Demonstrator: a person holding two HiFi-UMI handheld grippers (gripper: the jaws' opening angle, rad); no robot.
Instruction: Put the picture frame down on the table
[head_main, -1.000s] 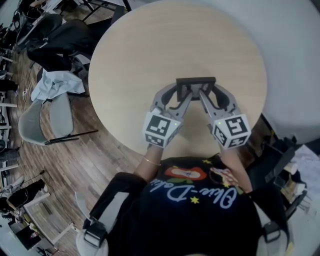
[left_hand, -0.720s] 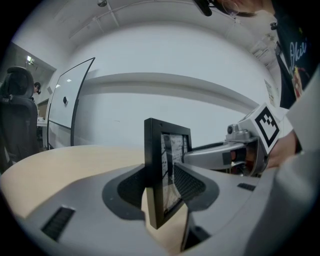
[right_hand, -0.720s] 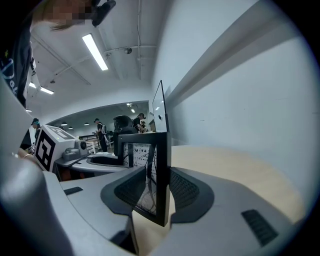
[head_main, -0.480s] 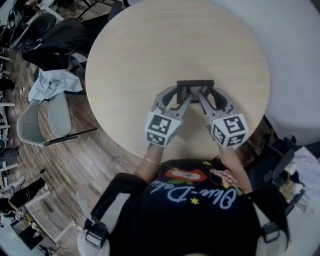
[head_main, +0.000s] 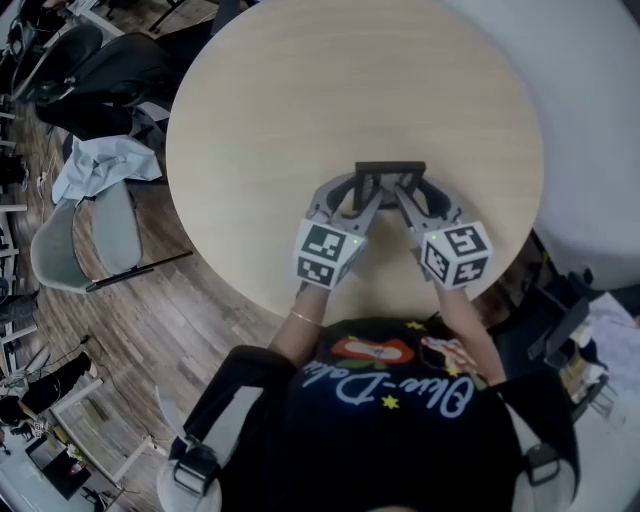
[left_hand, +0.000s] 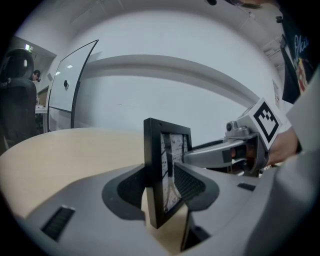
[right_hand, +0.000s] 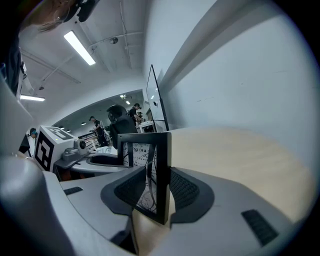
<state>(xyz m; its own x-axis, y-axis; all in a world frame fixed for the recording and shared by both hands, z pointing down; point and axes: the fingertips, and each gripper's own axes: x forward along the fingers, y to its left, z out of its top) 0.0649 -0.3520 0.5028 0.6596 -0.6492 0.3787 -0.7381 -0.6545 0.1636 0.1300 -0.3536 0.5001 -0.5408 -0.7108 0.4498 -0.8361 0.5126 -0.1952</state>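
A person stands at the near edge of a round worktop (head_main: 350, 90) and holds a small picture frame (head_main: 390, 170) upright between 2 hand-held grippers. The frame is over the near part of the worktop, just in front of the person.

The left gripper (head_main: 358, 198) is clamped on the frame's left side and the right gripper (head_main: 410, 198) on its right side. Each has its jaws closed onto the thin edge, 1 pad on the front and 1 on the back. Holding both sides probably keeps the frame square and steady so its bottom edge can meet the surface evenly. Whether that edge already touches the worktop cannot be told.

The frame is a slim rectangle of matt black moulding around a black-and-white print of scribbled lines. The gripper jaws are smooth grey plastic with dark, finely ribbed pads, likely rubbery for grip. The worktop is pale wood grain, flat and bare.

To the far left, beyond the worktop, dark office chairs (head_main: 110, 80) stand on a wood-plank floor (head_main: 180, 330), and a pale blue cloth (head_main: 100, 165) is draped over a grey one.
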